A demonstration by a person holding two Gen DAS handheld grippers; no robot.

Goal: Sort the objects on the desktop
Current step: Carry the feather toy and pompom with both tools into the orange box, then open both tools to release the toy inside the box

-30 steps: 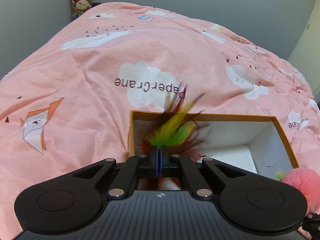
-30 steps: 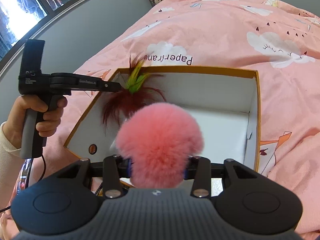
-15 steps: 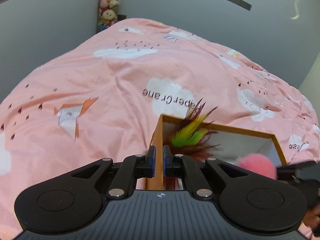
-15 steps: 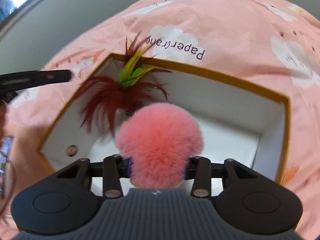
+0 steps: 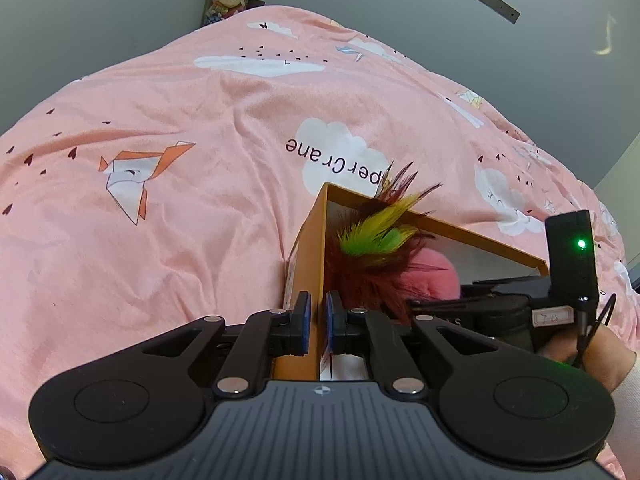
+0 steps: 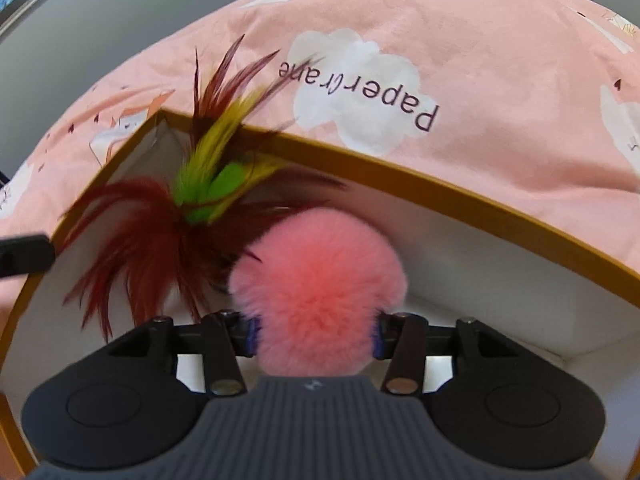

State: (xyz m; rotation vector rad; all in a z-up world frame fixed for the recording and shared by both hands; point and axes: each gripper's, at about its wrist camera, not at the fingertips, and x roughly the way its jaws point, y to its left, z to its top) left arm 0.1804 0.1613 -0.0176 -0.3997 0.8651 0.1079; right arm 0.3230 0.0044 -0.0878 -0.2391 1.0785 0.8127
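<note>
Your right gripper [image 6: 314,330] clamps the pink pompom [image 6: 318,300] at lower centre, inside the box [image 6: 460,196]. Only your left view shows your left gripper [image 5: 316,320], jaws narrowly apart, straddling the box wall [image 5: 310,264] beside the feathers [image 5: 376,236].

A pink pompom [image 6: 318,288], dark-red, yellow and green feathers [image 6: 192,208], orange-rimmed white box [image 6: 460,194], pink cloud-printed bedspread [image 5: 180,120].

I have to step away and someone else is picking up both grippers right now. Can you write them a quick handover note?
Left gripper: jaws slightly apart, straddling the near wall of the orange box; it holds nothing.
Right gripper: shut on the pink pom-pom, held over the box's white interior.
Feather toy: inside the box by its left wall, tips poking above the rim.
Box sits on the pink bedspread.
Done: feather toy boxed.
Left: release the pom-pom into the box, then draw both grippers clear.
</note>
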